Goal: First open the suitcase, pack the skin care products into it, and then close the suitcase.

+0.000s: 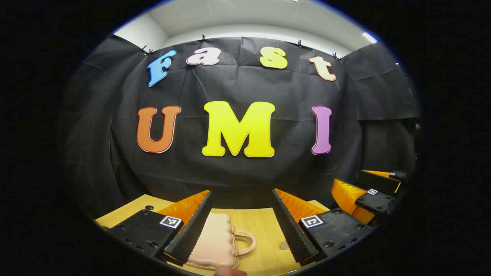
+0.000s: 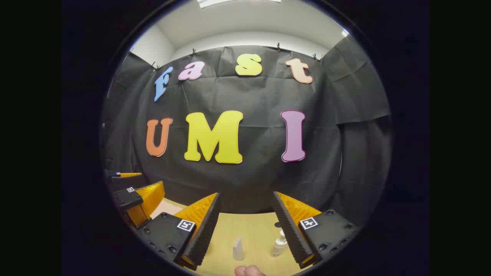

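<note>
In the left gripper view the left gripper (image 1: 241, 222) hangs above the wooden table (image 1: 264, 230) with its two fingers spread wide and nothing between them, released and touching nothing. Below its left finger (image 1: 191, 230) lies the small pale pink suitcase (image 1: 215, 241), closed, flat on the table, its loop handle (image 1: 245, 241) pointing right into the gap between the fingers. A fingertip of the person's hand (image 1: 230, 272) shows at the bottom edge. Far right in this view, the right gripper (image 1: 368, 195) sits near the table's edge, raised to about the same height.

In the right gripper view the left gripper (image 2: 134, 199) appears at the left edge. The right gripper (image 2: 245, 226) is likewise wide open, holding nothing. Between its fingers, standing on the table (image 2: 226, 230), are the skin care products: a small white tube (image 2: 238, 249) upright, and just right of it a clear pump bottle (image 2: 279, 243), close to the right finger (image 2: 289, 230); whether they touch cannot be told. Part of the person's hand (image 2: 249, 271) shows at the bottom.
</note>
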Demonstrator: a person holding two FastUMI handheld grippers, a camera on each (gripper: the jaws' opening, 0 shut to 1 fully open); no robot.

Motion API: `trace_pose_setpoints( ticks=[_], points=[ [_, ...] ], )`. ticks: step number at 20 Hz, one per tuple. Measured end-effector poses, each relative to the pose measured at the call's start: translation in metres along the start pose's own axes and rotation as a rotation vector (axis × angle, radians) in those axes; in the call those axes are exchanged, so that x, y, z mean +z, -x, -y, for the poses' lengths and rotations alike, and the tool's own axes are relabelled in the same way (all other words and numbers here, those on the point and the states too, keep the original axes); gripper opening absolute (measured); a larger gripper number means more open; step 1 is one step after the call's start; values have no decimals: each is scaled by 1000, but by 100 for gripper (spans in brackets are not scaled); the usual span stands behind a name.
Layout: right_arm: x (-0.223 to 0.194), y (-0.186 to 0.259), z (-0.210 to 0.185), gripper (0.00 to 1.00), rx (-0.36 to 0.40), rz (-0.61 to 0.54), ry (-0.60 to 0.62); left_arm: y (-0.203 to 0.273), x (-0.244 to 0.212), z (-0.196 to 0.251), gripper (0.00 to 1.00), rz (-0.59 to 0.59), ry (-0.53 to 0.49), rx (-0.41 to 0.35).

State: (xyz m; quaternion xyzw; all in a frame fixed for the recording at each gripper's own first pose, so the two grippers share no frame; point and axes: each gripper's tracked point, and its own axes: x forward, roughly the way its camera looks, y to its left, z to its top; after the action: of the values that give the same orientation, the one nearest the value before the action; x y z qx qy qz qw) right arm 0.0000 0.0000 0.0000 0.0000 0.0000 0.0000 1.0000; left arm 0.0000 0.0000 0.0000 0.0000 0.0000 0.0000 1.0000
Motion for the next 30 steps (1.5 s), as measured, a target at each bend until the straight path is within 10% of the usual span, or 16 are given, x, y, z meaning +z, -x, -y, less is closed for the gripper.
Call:
trace_pose_setpoints(
  ticks=[23,30],
  points=[
    [-15,3,32,80,-31,-34,6,5,-22,12,97,-42,-12,4],
    [-36,12,67,77,-60,-87,51,-6,-56,17,97,-88,-196,-70]
  ],
)
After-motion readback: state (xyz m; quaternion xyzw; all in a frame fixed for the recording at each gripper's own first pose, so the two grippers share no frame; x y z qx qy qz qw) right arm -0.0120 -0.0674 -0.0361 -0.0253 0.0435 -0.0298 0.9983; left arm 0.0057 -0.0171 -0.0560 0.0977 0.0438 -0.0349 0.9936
